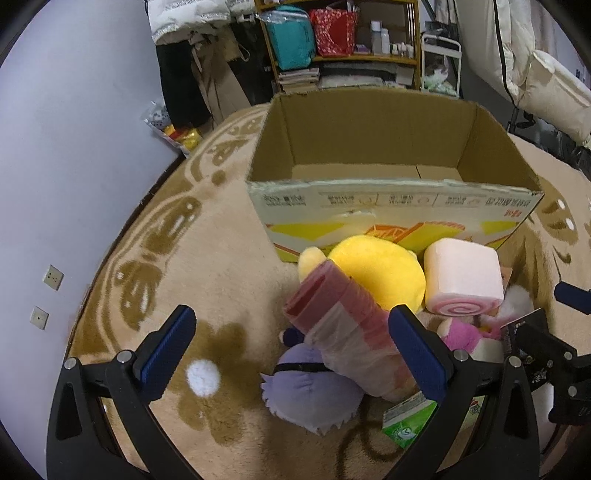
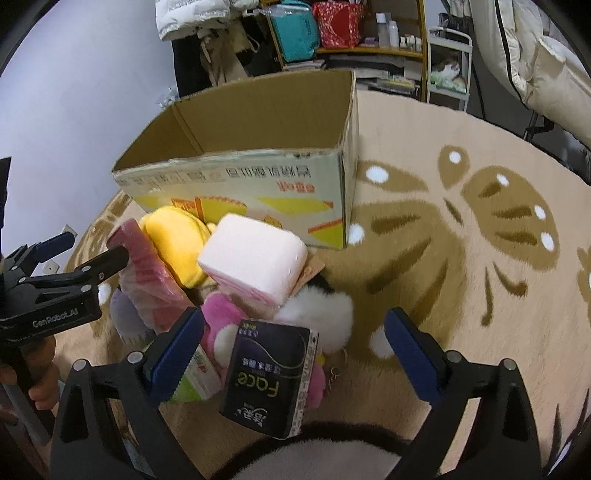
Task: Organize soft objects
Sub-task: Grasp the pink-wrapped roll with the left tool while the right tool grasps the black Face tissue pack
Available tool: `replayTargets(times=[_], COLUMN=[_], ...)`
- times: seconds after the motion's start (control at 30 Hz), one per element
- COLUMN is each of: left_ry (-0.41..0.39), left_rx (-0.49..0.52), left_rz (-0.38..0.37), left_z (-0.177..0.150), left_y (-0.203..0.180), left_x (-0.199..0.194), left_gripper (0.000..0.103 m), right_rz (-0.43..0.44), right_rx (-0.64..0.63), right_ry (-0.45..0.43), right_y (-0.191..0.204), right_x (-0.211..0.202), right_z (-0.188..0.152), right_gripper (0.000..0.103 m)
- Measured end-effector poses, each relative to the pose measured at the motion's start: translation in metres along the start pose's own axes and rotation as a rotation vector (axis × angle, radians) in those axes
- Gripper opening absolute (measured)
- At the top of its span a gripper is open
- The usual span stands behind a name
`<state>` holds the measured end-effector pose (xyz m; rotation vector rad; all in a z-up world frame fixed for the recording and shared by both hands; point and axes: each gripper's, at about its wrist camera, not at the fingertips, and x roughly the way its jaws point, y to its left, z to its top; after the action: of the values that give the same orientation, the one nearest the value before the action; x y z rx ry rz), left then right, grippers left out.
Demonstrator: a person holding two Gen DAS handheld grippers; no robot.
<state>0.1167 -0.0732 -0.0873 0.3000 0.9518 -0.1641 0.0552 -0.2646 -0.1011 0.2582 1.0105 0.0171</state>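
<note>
Here both pairs of fingers gape, gripping nothing. By the left gripper's (image 1: 291,352) right finger (image 1: 417,354), a pink roll (image 1: 340,321) lies pointing away toward the box (image 1: 369,206). A dark tissue pack (image 2: 271,376) sits between the right gripper's (image 2: 295,358) fingers.

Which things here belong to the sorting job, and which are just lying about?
Job: cardboard box, yellow plush, pink swirl-roll cushion, purple plush, pink plush, white fluffy toy.
Lying about: shelf unit, hanging coat, snack bag by the wall.
</note>
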Motion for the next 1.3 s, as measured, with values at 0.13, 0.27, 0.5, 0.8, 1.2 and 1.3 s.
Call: replayTargets(times=[0.13,0.27,0.5,0.8,1.2,1.3], left_ry=[0.016,0.039,0.070,0.107,0.123,0.125], left_rx=[0.016,0.010,0.027,0.025,0.008,0.019], left_rz=[-0.003,-0.020,-0.033,-0.048,-0.063,-0.096], left_z=[-0.002,-0.002,-0.001,-0.002,-0.006,-0.009], left_y=[-0.005,-0.007,-0.015,-0.023,-0.024,-0.026], left_x=[0.011,0.020,0.036,0.046,0.051,0.050], left_gripper=[0.103,0.103,0.103,0.103,0.089,0.071], right_rz=[0.007,0.018,0.059,0.059,0.060,0.062], right_rx=[0.002,-0.003,-0.017,-0.018,-0.038,-0.047], right_ry=[0.038,0.046,0.098,0.112,0.125,0.111], right_y=[-0.001,0.000,0.001,0.000,0.007,0.010], right_x=[0.006,0.007,0.026,0.031,0.027,0.023], right_z=[-0.004,-0.005,-0.006,-0.006,-0.014,-0.013], right_gripper=[0.089,0.089,0.083,0.081,0.062,0.055])
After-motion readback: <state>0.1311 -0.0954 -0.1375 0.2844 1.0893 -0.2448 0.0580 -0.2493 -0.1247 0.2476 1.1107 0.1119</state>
